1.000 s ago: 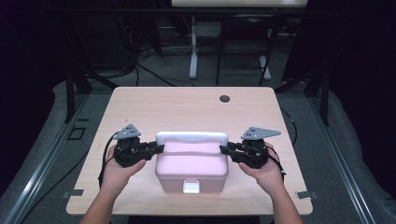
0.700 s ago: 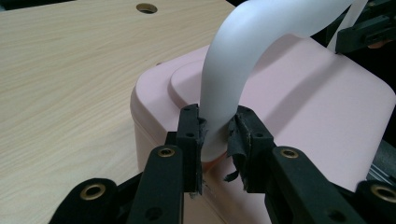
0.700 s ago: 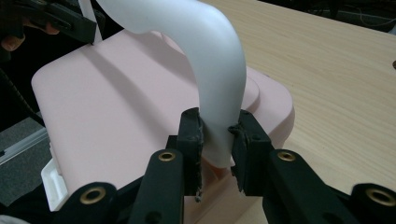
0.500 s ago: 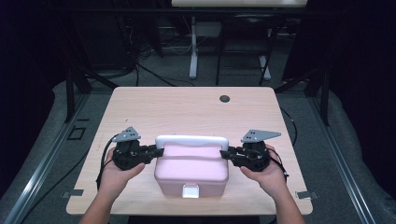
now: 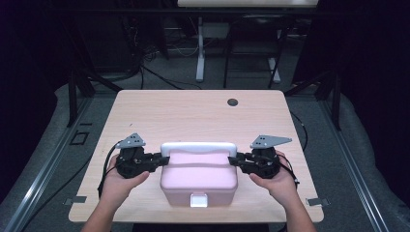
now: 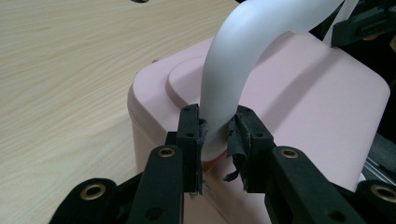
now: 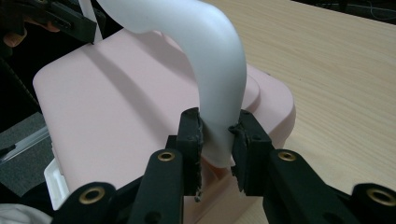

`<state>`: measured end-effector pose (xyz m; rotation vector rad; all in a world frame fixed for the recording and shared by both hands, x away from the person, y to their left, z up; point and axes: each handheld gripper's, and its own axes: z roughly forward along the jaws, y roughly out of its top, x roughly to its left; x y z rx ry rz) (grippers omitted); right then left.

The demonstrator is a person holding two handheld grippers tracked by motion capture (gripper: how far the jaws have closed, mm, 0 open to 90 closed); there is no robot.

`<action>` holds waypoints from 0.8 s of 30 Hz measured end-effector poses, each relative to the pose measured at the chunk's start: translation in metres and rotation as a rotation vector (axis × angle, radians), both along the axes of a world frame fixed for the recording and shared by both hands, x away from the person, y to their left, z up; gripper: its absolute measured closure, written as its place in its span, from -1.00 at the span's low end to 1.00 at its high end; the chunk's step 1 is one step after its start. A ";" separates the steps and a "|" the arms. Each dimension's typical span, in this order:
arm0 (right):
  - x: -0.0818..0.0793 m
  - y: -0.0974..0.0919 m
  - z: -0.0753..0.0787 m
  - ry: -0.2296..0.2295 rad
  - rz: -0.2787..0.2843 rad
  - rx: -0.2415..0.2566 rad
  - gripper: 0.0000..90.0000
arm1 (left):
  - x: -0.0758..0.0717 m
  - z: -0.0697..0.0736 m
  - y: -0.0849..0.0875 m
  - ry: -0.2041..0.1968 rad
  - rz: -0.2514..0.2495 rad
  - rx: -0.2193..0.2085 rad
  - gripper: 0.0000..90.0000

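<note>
A pink box point(image 5: 199, 178) with a rounded lid sits near the front edge of the pale wooden worktop point(image 5: 193, 116), between the person's two hands. Its white handle point(image 5: 198, 147) arches over the far part of the lid from one side of the box to the other. The left gripper point(image 5: 157, 160) is clamped on the left foot of that handle; in the left gripper view the handle point(image 6: 233, 74) rises between its black pads, which press on it from both sides just above the lid point(image 6: 299, 93). The right gripper point(image 5: 237, 161) grips the opposite foot of the handle in the same way, its pads closed against the white plastic point(image 7: 219, 84). A white latch point(image 5: 198, 199) sits at the middle of the box's front face. No brand, label or writing can be read on the box or the handle. A small dark round fitting point(image 5: 232, 102) lies in the worktop near its far edge, well apart from the box.
</note>
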<state>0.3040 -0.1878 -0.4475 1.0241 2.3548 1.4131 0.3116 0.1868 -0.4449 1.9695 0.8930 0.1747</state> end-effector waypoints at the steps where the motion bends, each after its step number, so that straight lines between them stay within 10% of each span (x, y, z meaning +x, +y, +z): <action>1: 0.000 0.000 0.000 0.000 0.000 -0.001 0.62 | 0.000 0.000 0.000 0.000 0.001 -0.005 0.64; 24: 0.002 -0.001 -0.002 0.019 -0.001 0.036 0.66 | 0.003 -0.001 0.002 -0.005 0.001 -0.025 0.64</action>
